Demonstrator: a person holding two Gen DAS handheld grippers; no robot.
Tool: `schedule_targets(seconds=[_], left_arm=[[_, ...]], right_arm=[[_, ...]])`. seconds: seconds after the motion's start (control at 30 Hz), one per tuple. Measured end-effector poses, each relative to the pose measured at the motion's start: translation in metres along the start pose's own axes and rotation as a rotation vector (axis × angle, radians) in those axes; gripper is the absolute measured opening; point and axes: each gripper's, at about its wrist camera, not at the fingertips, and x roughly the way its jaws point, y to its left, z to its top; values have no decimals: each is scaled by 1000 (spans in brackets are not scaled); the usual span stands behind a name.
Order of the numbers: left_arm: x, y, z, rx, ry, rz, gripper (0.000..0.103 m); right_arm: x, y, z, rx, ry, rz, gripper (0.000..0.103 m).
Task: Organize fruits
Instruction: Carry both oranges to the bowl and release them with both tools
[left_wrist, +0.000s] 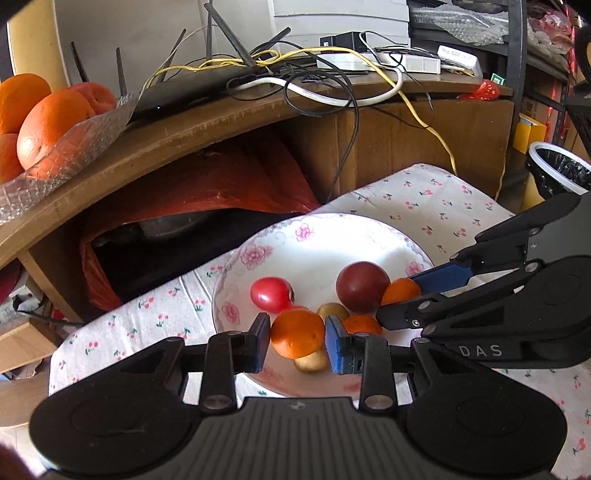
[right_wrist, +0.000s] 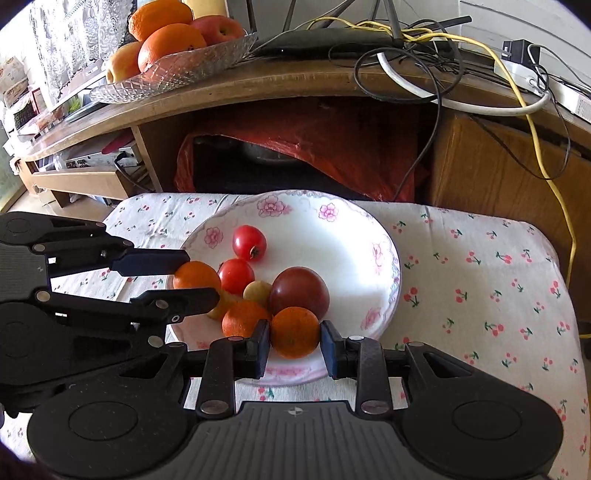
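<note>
Grippers close on two small oranges in the floral plate (right_wrist: 388, 258): the left gripper (left_wrist: 297, 341) pinches one orange (left_wrist: 297, 334) at the plate's near left, and the right gripper (right_wrist: 294, 341) pinches another orange (right_wrist: 294, 332) at its near edge. Tomatoes (right_wrist: 249, 242), a dark plum (right_wrist: 299, 291) and small brownish fruits lie just beside them. A glass fruit dish (right_wrist: 192, 72) sits far left on the counter (right_wrist: 295, 79).
</note>
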Motion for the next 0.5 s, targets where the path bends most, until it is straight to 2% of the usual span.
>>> schedule_targets(seconds=[0.4, 0.5], left_arm=[[8, 3, 5, 0, -18, 9, 42], [8, 5, 5, -11, -16, 19, 49]], right_arm=[[8, -6, 5, -3, -32, -27, 29], [4, -8, 6, 6, -48, -32, 35]])
